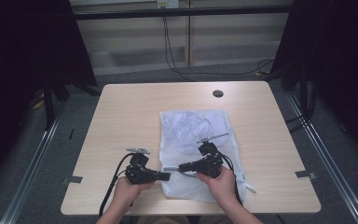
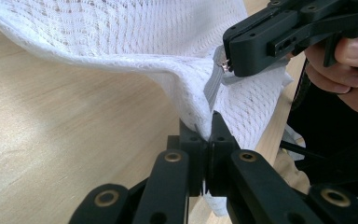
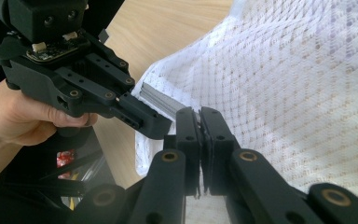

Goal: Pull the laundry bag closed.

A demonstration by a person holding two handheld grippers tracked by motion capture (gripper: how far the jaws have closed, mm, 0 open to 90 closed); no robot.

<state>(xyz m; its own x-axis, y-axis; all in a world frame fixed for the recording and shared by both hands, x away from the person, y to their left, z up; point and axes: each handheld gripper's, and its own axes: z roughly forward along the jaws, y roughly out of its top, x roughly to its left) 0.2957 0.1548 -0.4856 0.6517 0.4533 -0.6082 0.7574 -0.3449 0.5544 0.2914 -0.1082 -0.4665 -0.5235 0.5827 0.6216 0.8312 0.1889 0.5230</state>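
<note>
A white mesh bag (image 1: 196, 133) lies flat on the wooden table (image 1: 130, 112), with a grey zipper (image 2: 213, 86) along its near left edge. My left gripper (image 1: 167, 176) is shut, its jaws pinching the bag's corner (image 2: 209, 122) just by the zipper's end. My right gripper (image 1: 182, 167) faces it tip to tip. It is shut on the zipper (image 3: 165, 100), and a small silver pull (image 2: 224, 64) shows at its tip in the left gripper view. The corner of the bag (image 3: 279, 70) is lifted slightly off the table between the two grippers. A hand holds each gripper.
A dark round grommet hole (image 1: 218, 93) sits in the table near its far edge. Bare tabletop lies left of the bag. Black curtains and metal floor rails flank the table. Cables (image 1: 114, 179) trail from the grippers toward the front edge.
</note>
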